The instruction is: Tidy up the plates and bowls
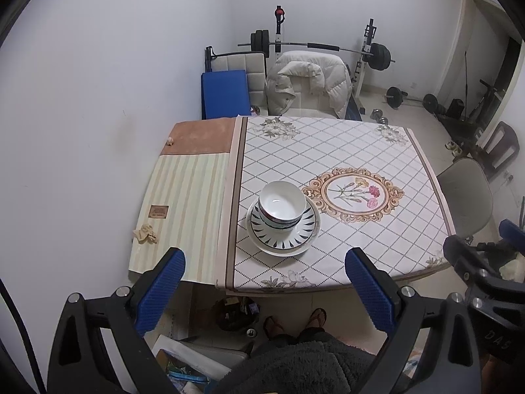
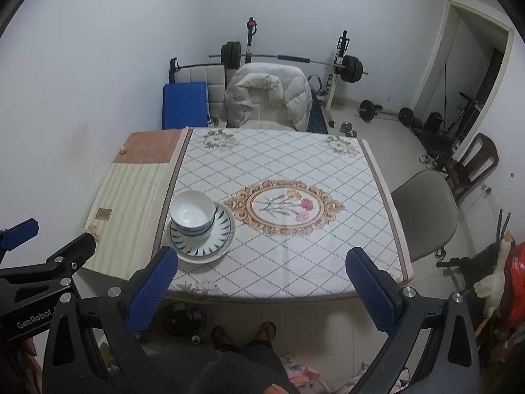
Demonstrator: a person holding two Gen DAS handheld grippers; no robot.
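On the tabletop [image 1: 344, 151], toward 9 o'clock from the flower medallion [image 1: 354, 193], stand the bowls [image 1: 282, 205], nested one in another, on a plate [image 1: 283, 233] with dark leaf marks on its rim. I judge there are two or three bowls (the lower ones show only as blue-lined edges), and perhaps a second plate below the first, but I cannot tell for sure. A checked cloth [image 2: 295, 164] covers most of the tabletop, and a striped cloth [image 1: 183, 203] lies at 9 o'clock of it.

Both tools are held back over the near edge, well apart from the dishes. The left tool [image 1: 264, 290] has its blue fingers [image 1: 160, 292] spread wide and holds nothing; from it the stack is at 12 o'clock. The right tool [image 2: 262, 290] is also spread wide and empty, and from it the stack is at about 11 o'clock.

The stack looks already tidy, so my judgement is that the task is near its end or that the stack must go to another place. If it must be moved, it is better to take the plate rim from two opposite sides, one tool at 9 o'clock and one at 3 o'clock, and keep it level, because glazed bowls slide easily. Closing slowly will help not to push the plate across the smooth cloth.
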